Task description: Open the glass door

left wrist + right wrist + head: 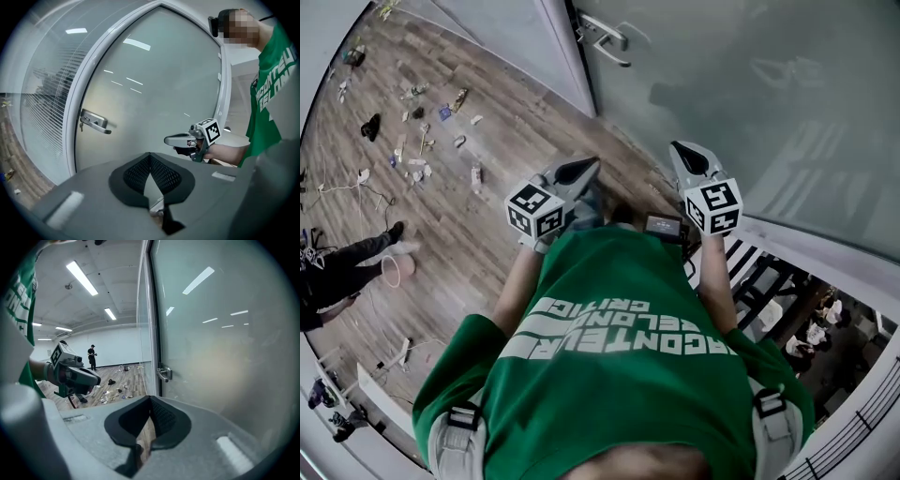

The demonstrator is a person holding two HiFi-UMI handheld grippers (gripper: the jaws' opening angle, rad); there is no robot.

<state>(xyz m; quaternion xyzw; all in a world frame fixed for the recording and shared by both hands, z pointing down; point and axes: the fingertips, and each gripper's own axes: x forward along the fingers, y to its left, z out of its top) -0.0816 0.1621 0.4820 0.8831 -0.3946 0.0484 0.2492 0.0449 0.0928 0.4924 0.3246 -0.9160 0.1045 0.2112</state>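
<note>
**Glass door shut, both grippers short of the handle**

Position: the glass door point(750, 112) stands in front of the person and slightly to the right. It is a tall frosted pane in a white frame point(75, 117), and it looks closed. Its handle point(605, 39) is a metal lever on the left edge of the pane, next to the frame, and it points back across the glass. Something small hangs below the lever, possibly a key, but it is too small to tell.

Grippers: the left gripper point(581, 171) and right gripper point(689, 155) are held side by side at chest height, aimed at the door and well short of it. Each gripper's own view shows the pad tips meeting with nothing between them, so both are closed and empty. Neither touches the glass or the lever.

Handling, as a judgement:
- A pane this size is probably heavy and rigid. Expect a slow start and a swing on hinges at the side away from the lever.
- The glass is smooth and flat, so the pads have nothing to grip, and it is breakable. Keep hard contact off it.
- The lever is stiff, slick metal and likely sprung. Pads may slide along it under a downward push.
- Best hold is across the straight bar of the lever, out toward its free end for leverage. The jaws must open first, then clamp from above and below.

Surroundings: the wooden floor point(487, 216) to the left is littered with small objects.
</note>
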